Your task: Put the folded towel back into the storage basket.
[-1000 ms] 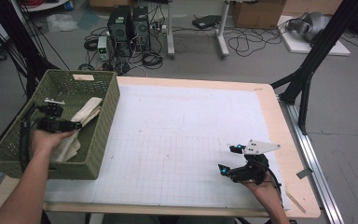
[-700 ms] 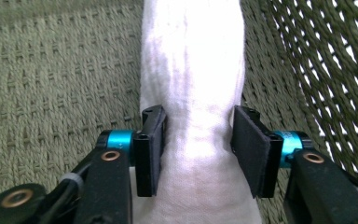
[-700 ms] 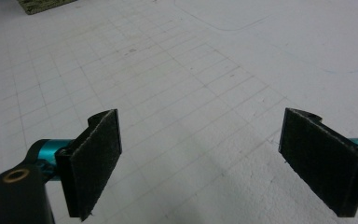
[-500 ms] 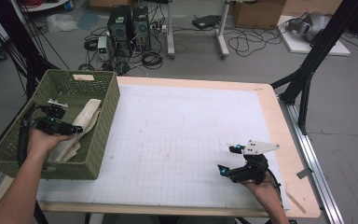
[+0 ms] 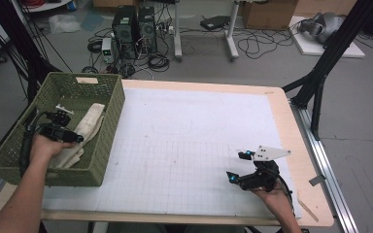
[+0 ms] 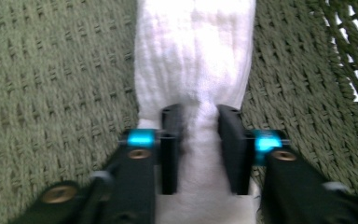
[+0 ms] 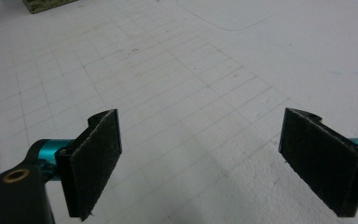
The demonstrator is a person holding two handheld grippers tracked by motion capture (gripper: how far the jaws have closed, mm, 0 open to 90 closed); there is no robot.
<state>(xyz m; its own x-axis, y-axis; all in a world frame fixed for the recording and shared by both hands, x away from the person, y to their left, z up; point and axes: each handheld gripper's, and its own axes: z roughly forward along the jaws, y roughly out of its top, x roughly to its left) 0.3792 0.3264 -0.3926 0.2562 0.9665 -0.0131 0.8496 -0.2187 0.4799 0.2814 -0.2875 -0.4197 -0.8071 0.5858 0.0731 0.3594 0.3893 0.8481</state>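
Down inside the green basket [image 5: 104, 145], the left gripper [image 6: 199, 135], just closed, pinches a narrow fold of the white towel [image 6: 196, 56] ahead, so the cloth could slip free or snag the weave when lifted.

The towel [image 6: 196, 60] runs off the left gripper view's top and bottom edges.

Left gripper [image 6: 199, 140] fingers [image 6: 170, 149] have just been closing; right gripper [image 7: 223, 163] gapes wide.
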